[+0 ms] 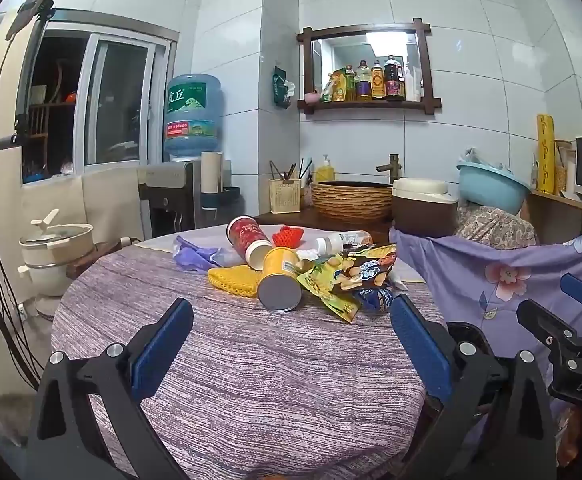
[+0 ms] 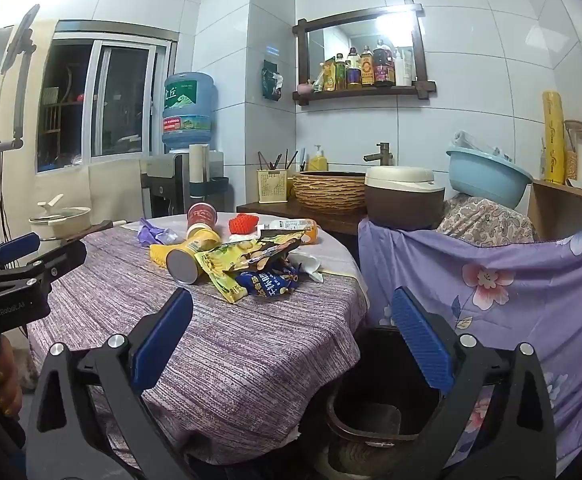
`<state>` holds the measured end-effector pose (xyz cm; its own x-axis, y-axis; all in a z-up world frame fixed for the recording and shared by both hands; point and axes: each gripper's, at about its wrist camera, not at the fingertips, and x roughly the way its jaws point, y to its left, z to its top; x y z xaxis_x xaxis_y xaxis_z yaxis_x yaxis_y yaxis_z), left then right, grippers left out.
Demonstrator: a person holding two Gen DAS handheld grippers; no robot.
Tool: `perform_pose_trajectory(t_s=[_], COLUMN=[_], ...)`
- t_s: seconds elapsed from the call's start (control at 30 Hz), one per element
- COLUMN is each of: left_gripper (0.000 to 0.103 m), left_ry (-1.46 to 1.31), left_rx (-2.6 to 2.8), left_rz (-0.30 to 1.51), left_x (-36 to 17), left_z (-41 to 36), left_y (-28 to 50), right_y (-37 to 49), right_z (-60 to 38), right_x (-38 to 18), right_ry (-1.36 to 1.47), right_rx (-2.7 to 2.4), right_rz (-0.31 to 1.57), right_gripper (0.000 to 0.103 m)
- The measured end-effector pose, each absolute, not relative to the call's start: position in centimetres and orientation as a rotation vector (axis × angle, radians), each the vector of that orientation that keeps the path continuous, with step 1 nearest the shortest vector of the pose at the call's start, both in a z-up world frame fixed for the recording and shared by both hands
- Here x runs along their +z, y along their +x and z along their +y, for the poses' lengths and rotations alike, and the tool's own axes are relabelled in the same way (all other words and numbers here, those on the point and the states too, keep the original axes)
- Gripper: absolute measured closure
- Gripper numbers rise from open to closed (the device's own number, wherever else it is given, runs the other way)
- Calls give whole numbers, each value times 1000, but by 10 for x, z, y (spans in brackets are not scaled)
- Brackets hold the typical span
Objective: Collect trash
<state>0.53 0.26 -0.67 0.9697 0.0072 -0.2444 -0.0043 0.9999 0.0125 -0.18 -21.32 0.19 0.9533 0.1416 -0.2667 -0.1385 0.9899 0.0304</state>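
Note:
A heap of trash lies at the far side of the round table [image 1: 251, 360]: a yellow tube can [image 1: 281, 278] on its side, a red tube can [image 1: 247, 240], crumpled snack wrappers [image 1: 355, 276], yellow foam netting [image 1: 233, 278], red foam netting [image 1: 288, 236], a plastic bottle [image 1: 343, 240], a purple glove [image 1: 195, 254]. The heap also shows in the right wrist view, with the yellow can [image 2: 191, 254] and wrappers [image 2: 251, 264]. My left gripper [image 1: 291, 340] is open and empty over the table's near part. My right gripper [image 2: 291, 328] is open and empty above a dark bin [image 2: 383, 396] beside the table.
A purple floral cloth [image 2: 511, 280] drapes furniture to the right. Behind the table stand a woven basin [image 1: 351, 200], a rice cooker [image 1: 421, 204], a blue bowl [image 1: 491, 186]. A water dispenser [image 1: 191, 120] and a pot [image 1: 57, 240] stand at left.

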Motion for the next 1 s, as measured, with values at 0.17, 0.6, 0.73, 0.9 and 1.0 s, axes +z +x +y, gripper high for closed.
perform_pose_trajectory(t_s=[0.17, 0.6, 0.73, 0.9, 1.0], left_gripper=[5, 5, 5, 5, 5], left_ry=[9, 5, 6, 6, 6], left_rx=[1, -7, -7, -7, -6], left_rz=[253, 264, 265, 262, 261], left_x=[-7, -9, -9, -8, -9], left_z=[4, 4, 4, 4, 5], left_y=[6, 8, 8, 8, 8], right_y=[-2, -1, 0, 0, -1], right_z=[-213, -211, -211, -210, -211], right_x=[0, -1, -1, -1, -1], right_ry=[11, 10, 8, 8, 9], right_rx=[146, 153, 154, 155, 155], right_rz=[270, 272, 274, 273, 273], right_gripper=[5, 5, 5, 5, 5])
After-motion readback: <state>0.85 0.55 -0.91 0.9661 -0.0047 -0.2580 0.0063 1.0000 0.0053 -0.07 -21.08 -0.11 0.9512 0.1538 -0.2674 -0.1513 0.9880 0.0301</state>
